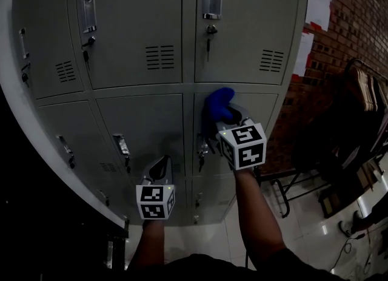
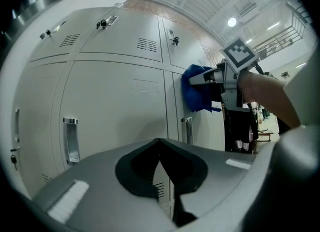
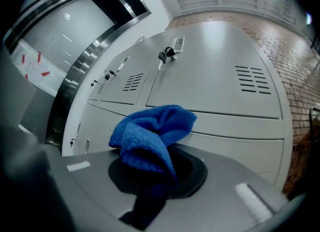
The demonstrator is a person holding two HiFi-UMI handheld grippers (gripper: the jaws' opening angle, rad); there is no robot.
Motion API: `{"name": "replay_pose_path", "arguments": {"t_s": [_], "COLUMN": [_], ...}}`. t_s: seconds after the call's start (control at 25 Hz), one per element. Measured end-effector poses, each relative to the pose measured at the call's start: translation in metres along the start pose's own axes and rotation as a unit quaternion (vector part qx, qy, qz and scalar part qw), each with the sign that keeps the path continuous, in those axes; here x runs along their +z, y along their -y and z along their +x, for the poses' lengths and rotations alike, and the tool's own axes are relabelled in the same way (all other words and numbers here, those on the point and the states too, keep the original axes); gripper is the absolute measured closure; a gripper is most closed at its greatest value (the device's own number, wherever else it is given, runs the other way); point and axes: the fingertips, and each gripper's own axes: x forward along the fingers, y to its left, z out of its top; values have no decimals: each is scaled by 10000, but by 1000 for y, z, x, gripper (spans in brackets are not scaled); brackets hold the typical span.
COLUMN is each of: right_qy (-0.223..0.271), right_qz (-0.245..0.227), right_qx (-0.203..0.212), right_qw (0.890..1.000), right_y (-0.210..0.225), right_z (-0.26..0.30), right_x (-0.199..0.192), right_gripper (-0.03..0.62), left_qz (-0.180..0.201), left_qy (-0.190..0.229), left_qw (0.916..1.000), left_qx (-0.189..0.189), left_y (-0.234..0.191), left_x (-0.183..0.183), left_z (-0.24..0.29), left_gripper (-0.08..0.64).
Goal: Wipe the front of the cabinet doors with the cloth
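Observation:
A bank of grey metal locker doors (image 1: 139,37) fills the head view, each with a handle, a key lock and vent slots. My right gripper (image 1: 233,116) is shut on a bunched blue cloth (image 1: 218,104), which presses against the upper part of a lower right door (image 1: 242,107). In the right gripper view the blue cloth (image 3: 152,136) bulges out of the jaws just below the seam between two doors. My left gripper (image 1: 159,169) hangs lower and to the left, shut and holding nothing, in front of a lower door (image 2: 115,110). From the left gripper view the cloth (image 2: 197,93) shows against the neighbouring door.
A brick wall (image 1: 351,25) with papers pinned to it runs to the right of the lockers. Dark chairs and furniture (image 1: 345,134) stand on the pale tiled floor (image 1: 303,237) at the right. Keys hang from the locks (image 1: 210,31).

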Motion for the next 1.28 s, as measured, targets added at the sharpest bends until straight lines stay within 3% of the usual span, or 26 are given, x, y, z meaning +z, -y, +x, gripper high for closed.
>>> {"name": "replay_pose_path", "arguments": {"t_s": [0.56, 0.88, 1.08, 1.28], "right_qy": [-226, -389, -325, 233], "right_qz": [144, 49, -95, 18], "right_qx": [-815, -1312, -1363, -780], "right_qw": [9963, 9906, 9901, 9967], "right_y": [120, 173, 162, 81], "right_z": [-55, -81, -86, -71], "right_x": [-29, -43, -35, -6], "right_gripper": [540, 540, 540, 540], "left_qz": [-63, -17, 10, -23], "left_qy": [5, -6, 190, 142], "left_qw": [9999, 10000, 9998, 9999], "left_qx": [113, -24, -51, -55], "left_y": [8, 26, 28, 19], "left_x": [-10, -12, 1, -2], "left_z": [-18, -25, -35, -38], "left_gripper": [548, 549, 548, 548]}}
